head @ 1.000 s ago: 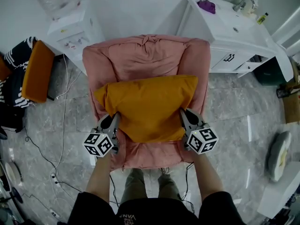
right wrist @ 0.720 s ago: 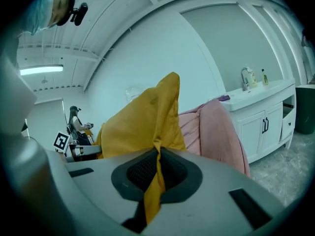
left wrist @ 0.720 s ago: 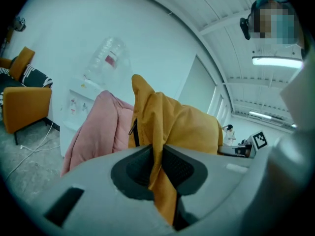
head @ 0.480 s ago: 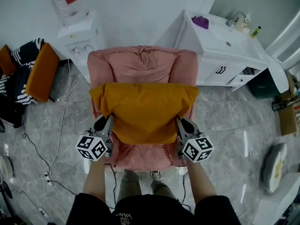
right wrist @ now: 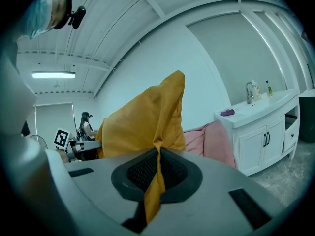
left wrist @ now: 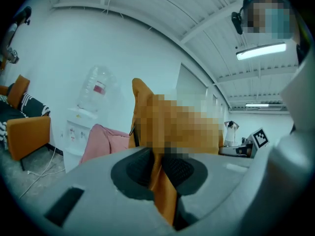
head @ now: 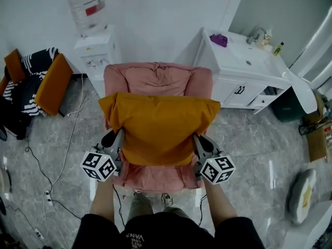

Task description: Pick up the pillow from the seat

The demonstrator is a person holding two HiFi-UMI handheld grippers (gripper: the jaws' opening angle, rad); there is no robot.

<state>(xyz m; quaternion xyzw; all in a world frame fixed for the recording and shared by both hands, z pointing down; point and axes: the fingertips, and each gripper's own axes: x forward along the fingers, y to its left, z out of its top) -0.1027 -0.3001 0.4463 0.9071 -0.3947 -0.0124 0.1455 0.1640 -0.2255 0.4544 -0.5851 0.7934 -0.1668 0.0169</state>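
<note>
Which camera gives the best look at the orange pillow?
The head view: it shows the whole pillow, held over the pink armchair. The left gripper view shows only a pinched edge, partly blurred; the right gripper view shows one side and the edge clamped in its fingers.

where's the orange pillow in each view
Head view: pillow at centre, covering the seat of the pink armchair.
Left gripper view: pillow at centre, rising from the jaws, partly blurred over.
Right gripper view: pillow centre-left, its edge pinched in the jaws.
Shared landmark: the armchair, behind the pillow in all three.
</note>
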